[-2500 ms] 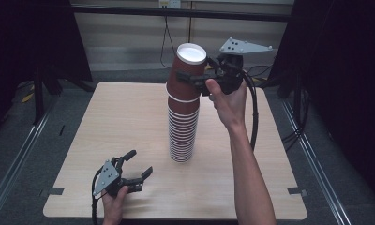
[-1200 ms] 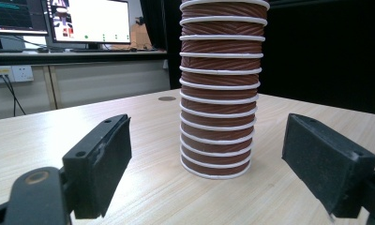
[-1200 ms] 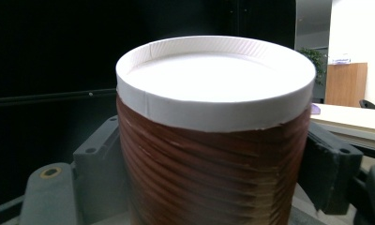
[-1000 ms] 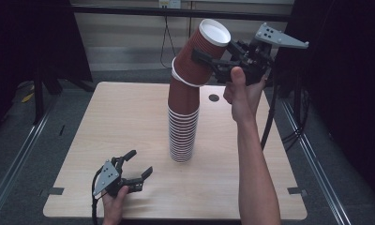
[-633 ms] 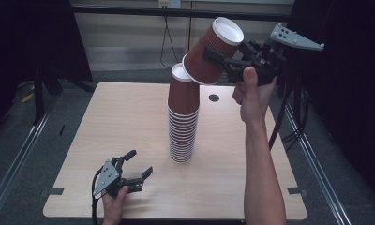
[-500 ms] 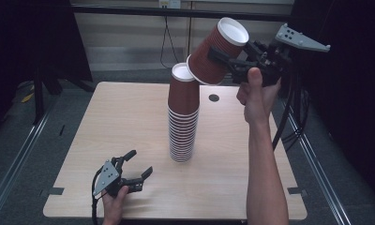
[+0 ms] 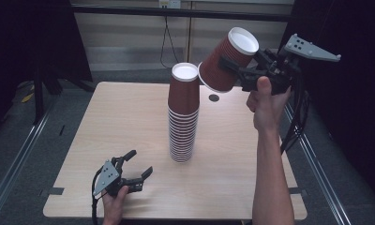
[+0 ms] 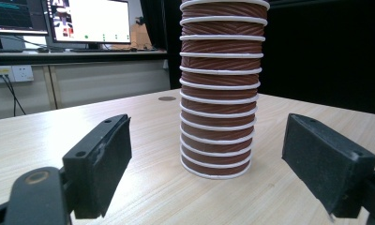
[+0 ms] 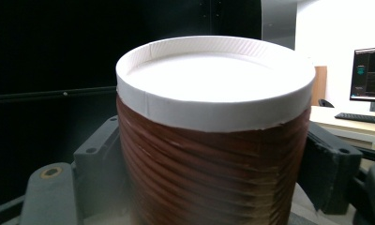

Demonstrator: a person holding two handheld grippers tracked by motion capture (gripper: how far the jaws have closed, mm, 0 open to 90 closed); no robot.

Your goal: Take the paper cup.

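Paper cup [image 7: 228, 58], brown, upside down and tilted, is held in the upper right of the high view, clamped between the jaws of the right gripper [image 7: 237, 70]; cup stack [image 7: 183, 115] is stood at table [image 7: 106, 126] centre; left gripper [image 7: 138, 165], lower left, is kept with jaws spread wide, nothing between them

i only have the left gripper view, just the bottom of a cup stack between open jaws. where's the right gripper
observer: the right gripper is in the air up and to the right of the stack, shut on one cup.
operator: is that cup clear of the stack
observer: looks so, it is tilted, with its rim close beside the stack's top.
operator: and the top of the stack
observer: the top cup sits upside down, white base up, and the stack stands straight on the table.
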